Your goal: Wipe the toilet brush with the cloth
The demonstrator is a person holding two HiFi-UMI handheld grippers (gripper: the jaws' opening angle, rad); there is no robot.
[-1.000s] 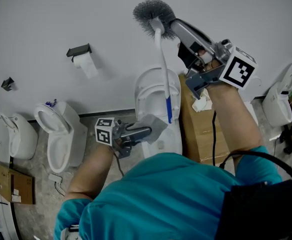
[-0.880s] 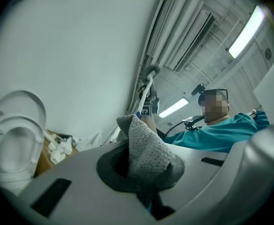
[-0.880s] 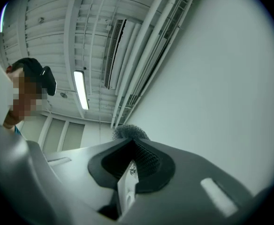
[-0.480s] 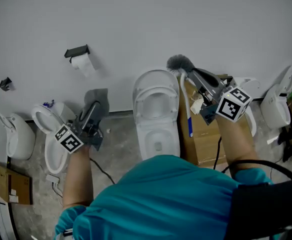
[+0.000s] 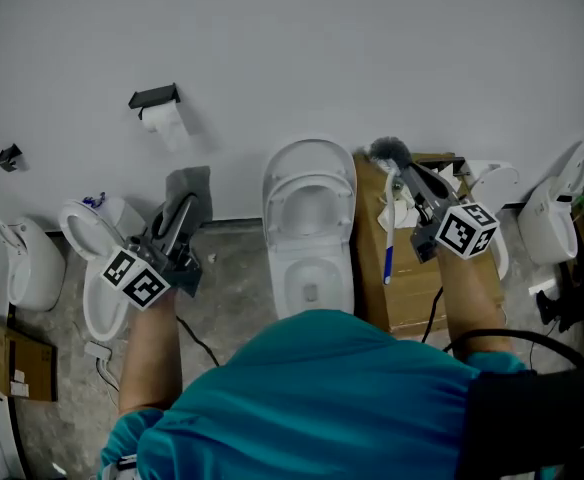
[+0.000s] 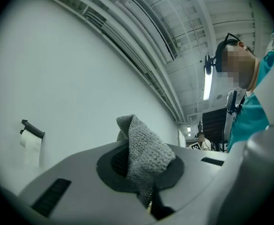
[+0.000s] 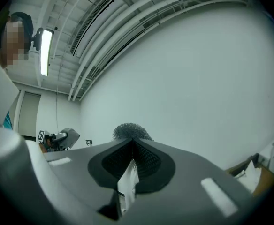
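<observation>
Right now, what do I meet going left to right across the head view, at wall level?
toilet paper roll → cloth in the left gripper → centre toilet → toilet brush in the right gripper → far-right toilet

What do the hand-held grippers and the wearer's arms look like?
The left hand-held gripper and right hand-held gripper are grey with dark ribbed pads. Each carries a white cube with black square markers and trails a black cable. Teal short-sleeved top; forearms bare.
</observation>
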